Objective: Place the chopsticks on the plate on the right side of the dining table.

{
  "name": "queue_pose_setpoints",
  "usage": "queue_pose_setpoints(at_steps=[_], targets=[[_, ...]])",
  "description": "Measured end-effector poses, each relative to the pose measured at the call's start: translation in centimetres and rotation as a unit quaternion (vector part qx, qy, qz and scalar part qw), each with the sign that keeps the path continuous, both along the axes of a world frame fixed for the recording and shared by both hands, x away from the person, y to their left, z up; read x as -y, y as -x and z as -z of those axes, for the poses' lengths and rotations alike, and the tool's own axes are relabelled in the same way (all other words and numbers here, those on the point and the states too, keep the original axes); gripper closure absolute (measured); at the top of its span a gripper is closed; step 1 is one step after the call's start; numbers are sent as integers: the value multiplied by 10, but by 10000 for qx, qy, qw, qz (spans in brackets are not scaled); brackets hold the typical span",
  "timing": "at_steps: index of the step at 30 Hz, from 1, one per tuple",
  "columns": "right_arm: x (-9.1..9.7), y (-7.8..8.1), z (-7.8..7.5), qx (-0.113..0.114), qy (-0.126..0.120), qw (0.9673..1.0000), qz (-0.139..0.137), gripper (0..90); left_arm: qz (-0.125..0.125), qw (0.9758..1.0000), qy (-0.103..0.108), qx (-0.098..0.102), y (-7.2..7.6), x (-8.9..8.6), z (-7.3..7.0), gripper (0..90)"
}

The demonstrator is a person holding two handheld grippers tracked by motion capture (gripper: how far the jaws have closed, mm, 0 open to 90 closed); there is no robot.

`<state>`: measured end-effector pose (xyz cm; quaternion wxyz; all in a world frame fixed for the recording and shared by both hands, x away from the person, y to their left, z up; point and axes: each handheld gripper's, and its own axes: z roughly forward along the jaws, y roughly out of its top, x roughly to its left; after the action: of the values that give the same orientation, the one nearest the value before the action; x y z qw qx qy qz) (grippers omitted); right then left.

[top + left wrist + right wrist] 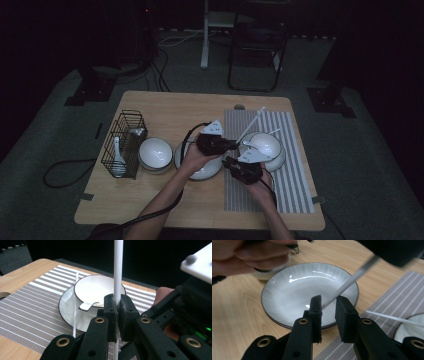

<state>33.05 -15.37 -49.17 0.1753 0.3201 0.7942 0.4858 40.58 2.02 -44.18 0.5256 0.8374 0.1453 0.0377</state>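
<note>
While the white chopstick (118,267) sits clamped between the pads of the left gripper (117,308), its free end runs down between the parted jaws of the right gripper (329,305), which do not press on it. Landmark for all places: the grey plate (287,297) on the bare wood. From the high view the held chopstick (251,125) slants up and away from that plate, over the striped placemat (295,170) just beside it.

Risks, as judged:
- Grip is a narrow pinch on a smooth round rod; any twist of the left gripper (216,141) could let the stick pivot or slide down through the pads.
- With the right gripper (245,167) slack, nothing checks the lower end. If the left lets go, the stick probably drops onto the grey plate or rolls off toward the table edge (200,222).
- Both tools crowd together beside the plate; a bump could knock the stick loose or clip the plate rim.
- On the far side of the grey plate from the small bowl (155,152), a bowl on a saucer (96,291) carries a spoon (87,305), with a second chopstick (75,305) by its rim; a swing of the long end could sweep these.
- Wire basket (124,142) stands well apart beyond the small bowl; no hazard.

Writing: none legible; no brand or label seen on crockery, mat or tools.
</note>
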Motion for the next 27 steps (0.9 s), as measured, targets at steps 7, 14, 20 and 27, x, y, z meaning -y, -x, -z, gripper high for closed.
queue_pose_setpoints(at_steps=[7,14,20,27], targets=[[-1,1,-4,67,-98,9999,-25,760,-2,10000,-48,-62,0,4,7,861],[-2,2,-4,95,-99,9998,-109,740,-68,9998,-162,40,0,6,7,860],[2,1,1,21,6,10000,-81,697,-216,9995,-191,135,-4,1,4,860],[7,3,8,-67,204,9997,-91,640,-310,9989,-259,236,-10,-1,3,860]])
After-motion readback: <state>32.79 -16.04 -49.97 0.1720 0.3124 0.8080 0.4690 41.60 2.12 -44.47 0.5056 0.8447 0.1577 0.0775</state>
